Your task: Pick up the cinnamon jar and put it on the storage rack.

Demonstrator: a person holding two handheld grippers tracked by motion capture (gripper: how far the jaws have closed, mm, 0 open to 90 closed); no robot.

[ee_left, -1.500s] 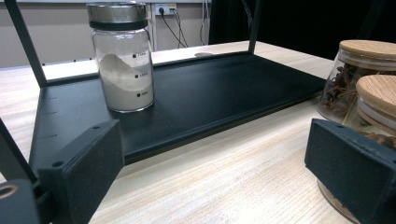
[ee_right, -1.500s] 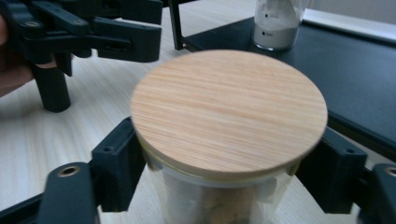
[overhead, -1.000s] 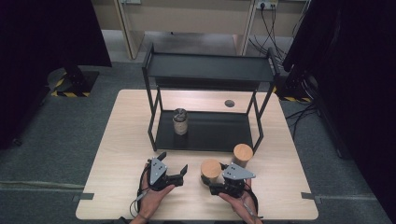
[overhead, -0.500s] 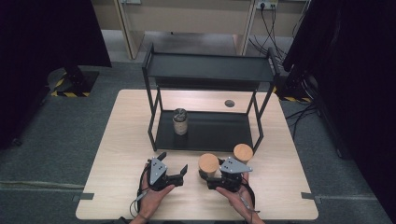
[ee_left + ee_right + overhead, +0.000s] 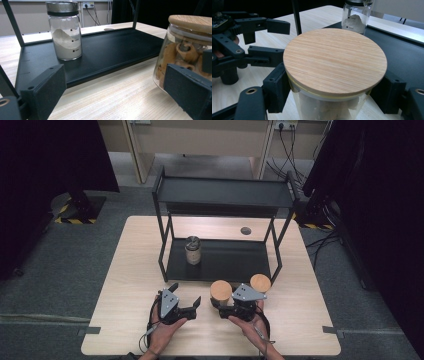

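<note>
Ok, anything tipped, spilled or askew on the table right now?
Nothing stands out. The powder jar stands upright on the rack's lower shelf, both wooden-lidded jars are upright with lids on, and the right gripper clamps one squarely.

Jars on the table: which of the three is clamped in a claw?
The wooden-lidded jar nearer the table's middle, clamped in the right claw. The other wooden-lidded jar stands free beside it; the metal-lidded jar of white powder sits on the black shelf.

My desk [image 5: 125,285] is pale wood. A black two-tier shelf rack [image 5: 225,195] stands on it, and a powder jar [image 5: 192,250] sits on the rack's bottom tray. In front of the rack stand two wooden-lidded jars: one [image 5: 220,292] held between my jaws, the other [image 5: 260,283] just to its right.
</note>
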